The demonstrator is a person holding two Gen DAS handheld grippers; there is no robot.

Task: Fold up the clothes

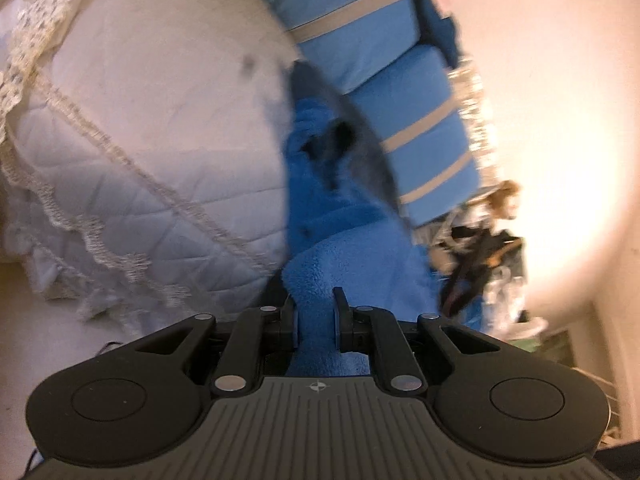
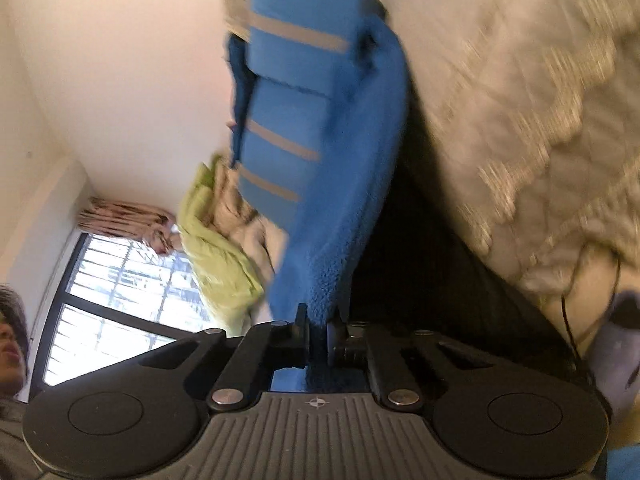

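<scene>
Only in the right wrist view: barred window (image 2: 120, 292) low to the left of the right hand-held gripper (image 2: 318, 334), lime-green cloth (image 2: 216, 252) bunched just left of its fingers, pale wall (image 2: 120, 60) above. Only in the left wrist view: dark clutter (image 1: 480, 256), blurred, off to the right of the left hand-held gripper (image 1: 316, 316).

Spread broadly in both: white quilted bedspread (image 1: 140, 120), diamond-stitched, edged with scalloped lace. Next to it, blue striped bedding (image 1: 384, 80), smooth, crossed by pale grey bands.

Blue fleece garment (image 1: 340, 248), nubbly and thick, stretched ahead from between the fingers of each hand-held gripper. Left one pinching a bunched fold, fingers held apart by the fabric's thickness. Right one pressed together on a thinner edge, fleece running up and away from it.
</scene>
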